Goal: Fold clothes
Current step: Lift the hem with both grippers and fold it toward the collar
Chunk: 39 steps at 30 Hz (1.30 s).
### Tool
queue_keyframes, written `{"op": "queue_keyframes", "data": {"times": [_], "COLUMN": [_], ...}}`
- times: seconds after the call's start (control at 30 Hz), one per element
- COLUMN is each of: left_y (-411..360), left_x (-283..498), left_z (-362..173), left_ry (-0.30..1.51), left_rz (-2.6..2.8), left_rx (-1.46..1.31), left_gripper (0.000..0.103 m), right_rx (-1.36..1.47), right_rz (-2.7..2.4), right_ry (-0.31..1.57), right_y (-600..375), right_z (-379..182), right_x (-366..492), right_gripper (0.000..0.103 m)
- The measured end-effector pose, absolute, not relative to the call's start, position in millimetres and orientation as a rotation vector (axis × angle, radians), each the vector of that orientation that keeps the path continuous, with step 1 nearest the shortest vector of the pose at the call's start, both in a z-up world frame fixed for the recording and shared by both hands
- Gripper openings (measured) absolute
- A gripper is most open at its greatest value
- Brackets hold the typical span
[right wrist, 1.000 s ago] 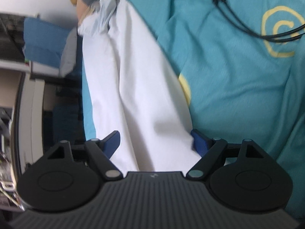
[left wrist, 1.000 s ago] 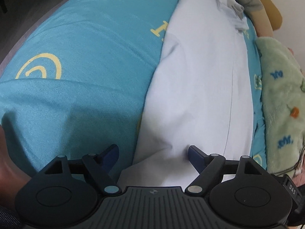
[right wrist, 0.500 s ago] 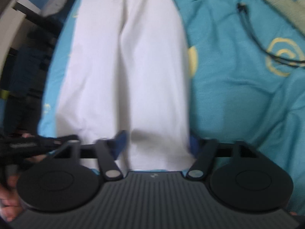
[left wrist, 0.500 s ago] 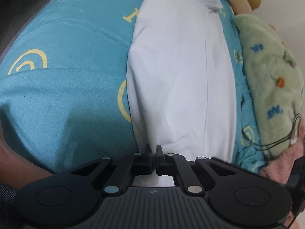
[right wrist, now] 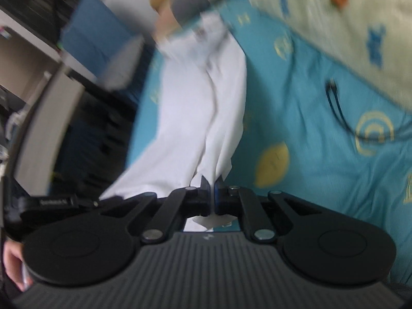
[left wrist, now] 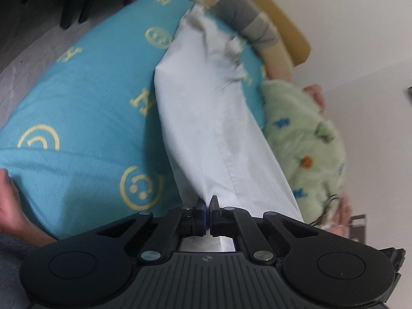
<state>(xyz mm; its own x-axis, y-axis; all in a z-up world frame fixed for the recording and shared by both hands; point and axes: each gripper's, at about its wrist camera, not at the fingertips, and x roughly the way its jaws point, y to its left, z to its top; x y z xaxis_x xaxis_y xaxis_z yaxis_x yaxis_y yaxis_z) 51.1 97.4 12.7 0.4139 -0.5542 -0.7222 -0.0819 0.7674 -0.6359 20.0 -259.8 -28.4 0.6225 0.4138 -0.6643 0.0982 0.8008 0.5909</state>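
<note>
Both grippers are clamped on the near end of a long white garment (left wrist: 206,118) that lies stretched out on a bed with a turquoise sheet (left wrist: 77,97). The left gripper (left wrist: 207,215) has its jaws pressed together with a pinch of the white cloth between them, and the right gripper (right wrist: 211,196) is closed on the cloth the same way, a little flap of fabric poking out behind its jaws. The near edge hangs taut from the two pinches and looks raised off the sheet, so I judge the step in hand to be the lift that starts a fold. The garment runs lengthwise away from the grippers: its long axis goes from the held end toward the far end of the bed, where the bunched, wrinkled end lies near a grey and beige pillow (left wrist: 247,23). A green fleece blanket (left wrist: 301,139) lies along one side, and a black cable (right wrist: 334,108) rests on the sheet, apart from the cloth. The next move, as I read it, calls for carrying both held corners forward together, level with each other, and laying them toward the far end so the edges line up without the cloth twisting.
</note>
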Motion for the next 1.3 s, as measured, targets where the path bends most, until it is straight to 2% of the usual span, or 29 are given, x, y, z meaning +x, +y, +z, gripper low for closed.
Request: {"op": "queue_keyframes", "data": {"times": [0.1,0.27,0.57,0.7,1.0,1.3], "left_y": [109.5,120.7,152.3,151.7,134.8,96.2], "left_x": [40.2,10.6,-60.3,-61.6,20.3,129.4], "left_z": [39.8,44.8,27.5,28.7,31.3,24.3], "left_ry": [1.047,1.002,0.960,0.953,0.931,0.752], "left_rz": [-0.334,-0.331,-0.312,-0.303,-0.247,-0.176], "left_rx": [-0.667,-0.675,-0.730,-0.724,-0.653,-0.446], "left_gripper": [0.002,0.002,0.002,0.002,0.002,0.002], "right_rx": [0.636,0.617,0.684,0.731,0.734,0.618], "right_rz": [0.228,0.262,0.232,0.231,0.178,0.137], "right_ry": [0.822,0.749,0.689,0.669,0.604,0.584], "right_y": [-256.8,-247.8,-249.0,-251.9,-260.9,-254.1], "right_z": [-3.4,17.3,-5.3,-18.8,-21.8,-31.0], "right_x": [7.9,-19.3,-95.6,-105.1,-40.7,80.2], "right_gripper": [0.006,0.006,0.006,0.006,0.006,0.006]}}
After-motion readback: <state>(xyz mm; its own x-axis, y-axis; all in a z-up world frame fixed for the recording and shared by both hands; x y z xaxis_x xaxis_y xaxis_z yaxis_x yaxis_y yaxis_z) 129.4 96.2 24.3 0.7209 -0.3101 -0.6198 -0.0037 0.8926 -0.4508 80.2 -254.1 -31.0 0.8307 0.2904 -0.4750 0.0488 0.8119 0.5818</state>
